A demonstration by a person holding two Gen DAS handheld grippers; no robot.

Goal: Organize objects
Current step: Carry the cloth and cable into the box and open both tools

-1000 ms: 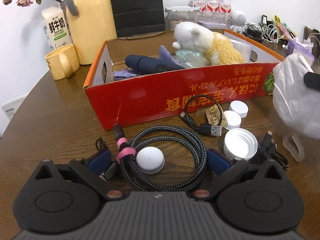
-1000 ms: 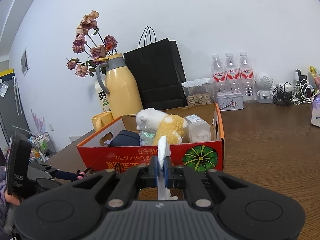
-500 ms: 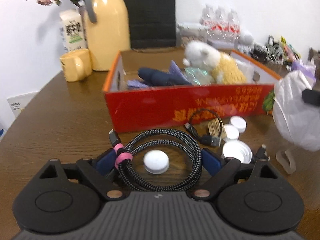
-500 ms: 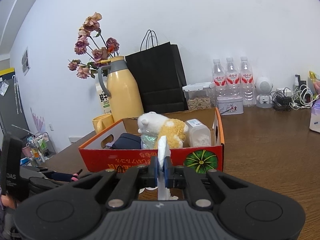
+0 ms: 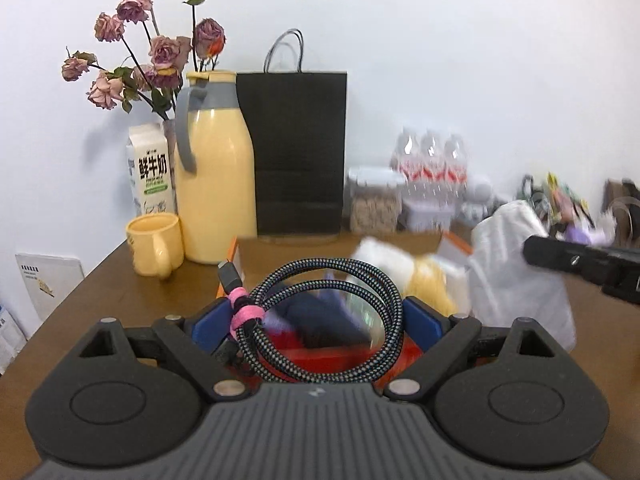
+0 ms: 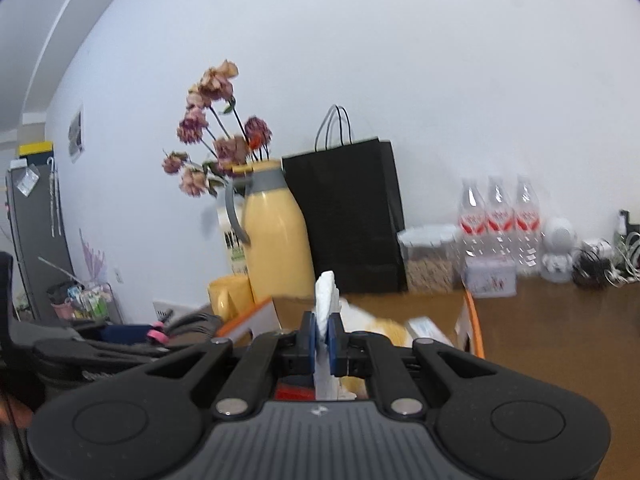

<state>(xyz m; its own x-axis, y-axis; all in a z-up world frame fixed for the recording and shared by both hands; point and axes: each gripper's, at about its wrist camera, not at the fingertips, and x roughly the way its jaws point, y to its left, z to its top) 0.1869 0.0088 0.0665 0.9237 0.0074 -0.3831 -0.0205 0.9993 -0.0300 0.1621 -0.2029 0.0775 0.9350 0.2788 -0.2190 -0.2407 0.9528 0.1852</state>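
My left gripper (image 5: pixel 320 322) is shut on a coiled black braided cable (image 5: pixel 384 292) with a pink tie and holds it lifted in front of the red cardboard box (image 5: pixel 344 356). The box holds a white and yellow plush toy (image 5: pixel 404 268) and dark items. My right gripper (image 6: pixel 323 338) is shut on a white face mask (image 6: pixel 325 296), which hangs at the right in the left wrist view (image 5: pixel 516 272). The box also shows in the right wrist view (image 6: pixel 470 320), just behind the right gripper.
Behind the box stand a yellow thermos jug (image 5: pixel 216 184), a yellow mug (image 5: pixel 156 244), a milk carton (image 5: pixel 150 168), dried roses (image 5: pixel 152 48), a black paper bag (image 5: pixel 296 152), a snack jar (image 5: pixel 374 200) and water bottles (image 5: pixel 430 160). Tangled cables (image 6: pixel 600 260) lie at the far right.
My left gripper has closed on the coiled cable and lifted it off the table, tilting up toward the box. My right gripper has risen with the mask and moved closer to the box.
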